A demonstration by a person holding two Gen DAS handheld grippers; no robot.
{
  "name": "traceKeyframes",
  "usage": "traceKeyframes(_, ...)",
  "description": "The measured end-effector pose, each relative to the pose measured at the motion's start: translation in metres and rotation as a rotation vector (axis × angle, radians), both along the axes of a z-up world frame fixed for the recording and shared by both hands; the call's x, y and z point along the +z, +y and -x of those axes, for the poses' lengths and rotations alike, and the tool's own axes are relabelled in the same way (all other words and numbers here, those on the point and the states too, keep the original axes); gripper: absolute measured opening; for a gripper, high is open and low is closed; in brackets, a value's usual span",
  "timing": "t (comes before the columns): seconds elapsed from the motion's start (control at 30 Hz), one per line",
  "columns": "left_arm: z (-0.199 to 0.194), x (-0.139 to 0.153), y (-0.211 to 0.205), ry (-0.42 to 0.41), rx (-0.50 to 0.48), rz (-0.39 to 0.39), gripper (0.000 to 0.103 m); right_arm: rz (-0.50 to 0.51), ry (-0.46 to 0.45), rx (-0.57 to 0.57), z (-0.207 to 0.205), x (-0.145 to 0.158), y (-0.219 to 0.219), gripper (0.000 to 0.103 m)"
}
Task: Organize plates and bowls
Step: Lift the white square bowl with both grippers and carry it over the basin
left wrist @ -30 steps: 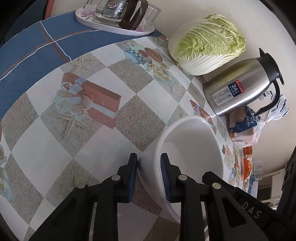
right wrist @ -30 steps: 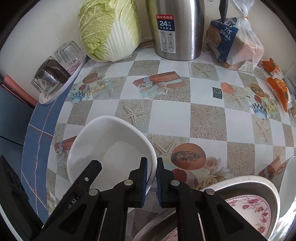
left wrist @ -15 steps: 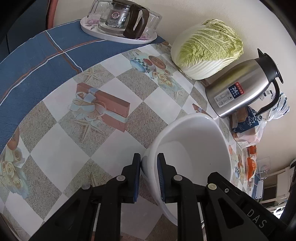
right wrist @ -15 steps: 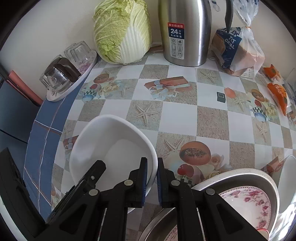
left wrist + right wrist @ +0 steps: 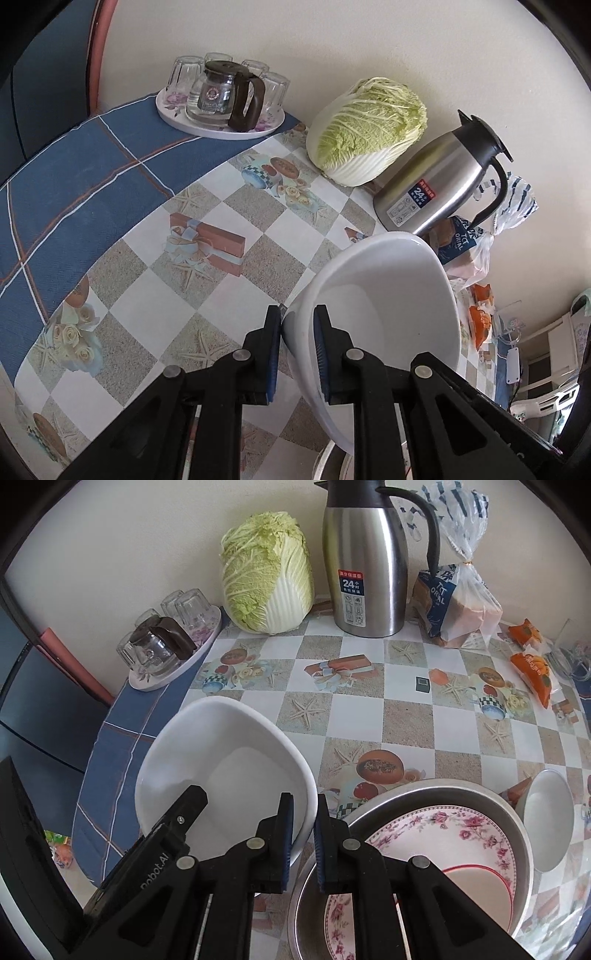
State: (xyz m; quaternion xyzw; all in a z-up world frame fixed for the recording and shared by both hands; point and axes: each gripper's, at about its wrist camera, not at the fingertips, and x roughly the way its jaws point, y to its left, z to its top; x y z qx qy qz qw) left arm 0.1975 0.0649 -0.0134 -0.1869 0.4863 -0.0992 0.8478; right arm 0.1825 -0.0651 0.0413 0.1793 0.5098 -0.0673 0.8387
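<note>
Carrying the large white glossy ceramic bowl [image 5: 225, 760] level between two grips is judged to be the step in hand, and it is best done with both hands kept in step, since the rim is smooth and each grip takes only a narrow bite. The left gripper [image 5: 295, 350] is clamped on the bowl's rim, one pad outside the wall and one inside, and the right gripper [image 5: 303, 843] is pinched nearly closed on the opposite rim in the same way. The bowl is held tilted above the checked, picture-printed plastic tablecloth [image 5: 236, 206], apparently clear of it, with its far lip raised in the left wrist view. Its inside is plain white, empty and shiny, with rounded-square sides and a flat base. Just beside it, in the right wrist view, a round metal basin [image 5: 424, 788] is seen holding a flower-patterned plate [image 5: 436, 823] and a red-rimmed plate [image 5: 476, 880]; a small white bowl [image 5: 546, 819] lies beyond the basin's rim. A safe set-down should be chosen so that the basin rim is not struck. Farther back, against the wall, a pale green cabbage [image 5: 267, 572] and a steel vacuum jug [image 5: 364, 557] are seen.
</note>
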Motion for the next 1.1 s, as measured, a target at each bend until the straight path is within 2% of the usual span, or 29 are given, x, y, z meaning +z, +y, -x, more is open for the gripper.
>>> traceKeyframes(0.2, 0.019, 0.018, -0.008, -0.042, -0.046, 0.005, 0.018, -0.006, -0.052, -0.025, 0.026, 0.016, -0.01, 0.012)
traceKeyframes(0.37, 0.039, 0.034, -0.02, -0.089, -0.085, -0.033, 0.018, -0.057, -0.097, -0.069, 0.053, 0.022, -0.022, 0.012)
traceKeyframes(0.63, 0.071, 0.044, -0.045, -0.121, -0.163, -0.083, 0.018, -0.057, -0.146, -0.103, 0.1, 0.023, -0.036, 0.013)
traceKeyframes(0.8, 0.093, 0.053, -0.064, -0.161, -0.222, -0.132, 0.018, -0.1, -0.189, -0.146, 0.132, 0.019, -0.052, 0.013)
traceKeyframes(1.1, 0.111, 0.051, -0.092, -0.173, -0.297, -0.192, 0.018, -0.097, -0.222, -0.17, 0.161, 0.015, -0.071, 0.013)
